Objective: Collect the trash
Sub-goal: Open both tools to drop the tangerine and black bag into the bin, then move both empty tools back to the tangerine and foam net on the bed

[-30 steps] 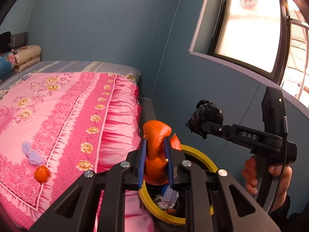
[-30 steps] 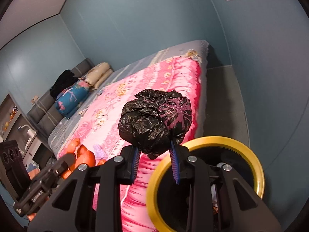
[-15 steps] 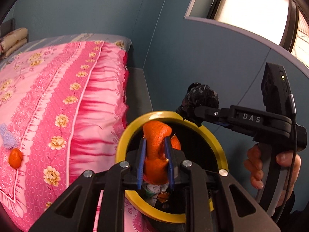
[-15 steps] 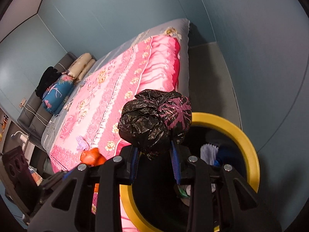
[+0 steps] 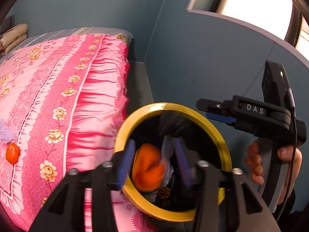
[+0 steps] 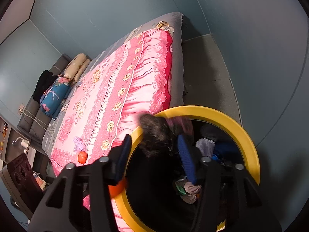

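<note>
My left gripper (image 5: 154, 160) hangs over the yellow-rimmed bin (image 5: 173, 106). Its jaws are opening, and a blurred orange peel (image 5: 148, 172) drops loose between them. My right gripper (image 6: 154, 154) is over the same bin (image 6: 212, 112), also with its jaws opening. The crumpled black bag (image 6: 160, 135) is slipping out, blurred, just past its fingertips. In the left wrist view the right gripper (image 5: 212, 112) reaches in from the right with the bag (image 5: 173, 121) a dark smear below it. Another orange peel (image 5: 12, 153) and a purple knitted scrap (image 5: 5, 133) lie on the pink bedspread (image 5: 67, 96).
The bin stands on the floor strip (image 6: 208, 67) between the bed and the blue wall (image 5: 193, 58). It holds several scraps, pale and blue (image 6: 206, 145). Pillows (image 6: 56, 96) lie at the bed's far end. A hand (image 5: 256, 164) holds the right gripper's handle.
Both grippers sank over the bin, then their jaws spread. The orange peel and the black bag, gripped before, have come loose and are falling into the bin.
</note>
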A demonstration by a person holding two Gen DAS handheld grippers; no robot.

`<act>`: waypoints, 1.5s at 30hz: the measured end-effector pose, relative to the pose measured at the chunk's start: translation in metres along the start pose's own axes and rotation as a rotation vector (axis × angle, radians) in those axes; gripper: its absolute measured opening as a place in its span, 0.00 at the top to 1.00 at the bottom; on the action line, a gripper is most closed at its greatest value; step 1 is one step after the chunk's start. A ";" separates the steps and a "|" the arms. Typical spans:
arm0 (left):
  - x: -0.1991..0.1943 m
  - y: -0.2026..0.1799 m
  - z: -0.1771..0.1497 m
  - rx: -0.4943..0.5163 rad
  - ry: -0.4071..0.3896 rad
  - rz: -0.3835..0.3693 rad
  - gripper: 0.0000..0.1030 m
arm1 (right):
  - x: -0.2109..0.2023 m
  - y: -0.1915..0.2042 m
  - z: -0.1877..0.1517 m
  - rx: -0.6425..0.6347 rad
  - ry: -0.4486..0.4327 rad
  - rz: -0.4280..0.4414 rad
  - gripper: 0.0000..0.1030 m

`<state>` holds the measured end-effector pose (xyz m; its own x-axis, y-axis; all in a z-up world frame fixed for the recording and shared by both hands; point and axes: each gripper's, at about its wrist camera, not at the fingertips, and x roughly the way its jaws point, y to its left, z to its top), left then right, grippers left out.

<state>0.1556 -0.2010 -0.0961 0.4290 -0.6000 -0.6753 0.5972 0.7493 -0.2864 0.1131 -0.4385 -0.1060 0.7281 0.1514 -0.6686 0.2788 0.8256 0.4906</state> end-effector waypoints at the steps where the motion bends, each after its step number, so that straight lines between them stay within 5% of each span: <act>1: -0.002 0.002 0.001 -0.012 -0.005 0.005 0.47 | 0.000 -0.001 0.000 0.005 -0.002 -0.004 0.50; 10: -0.028 0.033 0.017 -0.088 -0.078 0.061 0.34 | -0.020 -0.004 -0.002 0.005 -0.122 -0.049 0.41; 21: -0.058 0.075 0.026 -0.134 -0.135 0.152 0.25 | -0.027 0.013 0.006 -0.106 -0.163 0.089 0.35; 45: -0.108 0.314 0.011 -0.446 -0.109 0.499 0.21 | 0.099 0.216 -0.040 -0.534 0.114 0.329 0.32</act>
<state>0.3042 0.0961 -0.1059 0.6603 -0.1593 -0.7339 -0.0170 0.9738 -0.2267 0.2203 -0.2235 -0.0887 0.6428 0.4761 -0.6001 -0.3206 0.8787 0.3537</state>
